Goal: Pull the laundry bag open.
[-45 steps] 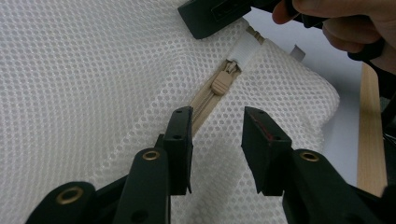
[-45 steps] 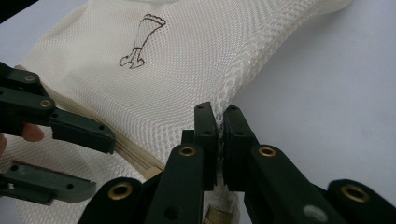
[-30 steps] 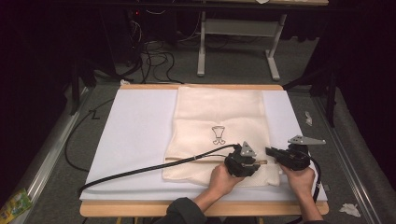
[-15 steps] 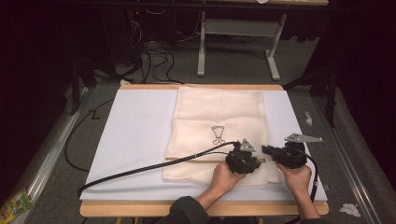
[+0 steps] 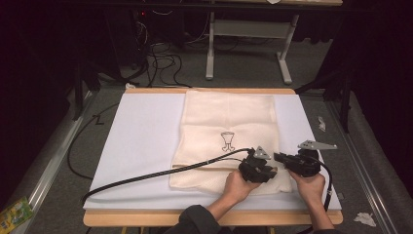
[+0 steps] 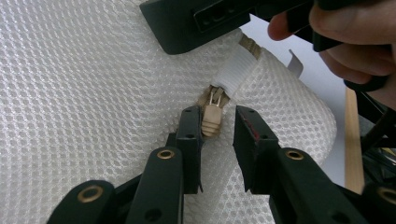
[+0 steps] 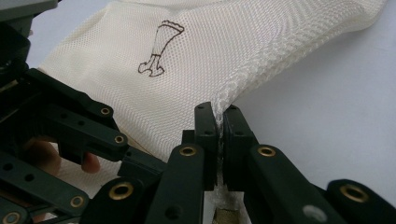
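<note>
One mesh bag (image 5: 229, 136) is laid flat on the table (image 5: 146, 141), its near edge hidden by two hands. One zipper pull (image 6: 212, 119) is seen between the apart jaws of the left hand-held gripper (image 6: 218, 128), which have just been closing. The bag's corner is clamped by the right hand-held gripper (image 7: 218, 122).

Your right claw (image 7: 218, 128) pinches the corded edge of the cream mesh bag (image 7: 224, 51), lifting it off the white tabletop (image 7: 336, 107). Your left claw (image 7: 70, 126) sits alongside.

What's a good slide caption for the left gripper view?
Left claw brackets the beige zipper pull of a white mesh bag, jaws not yet pressing it.
</note>
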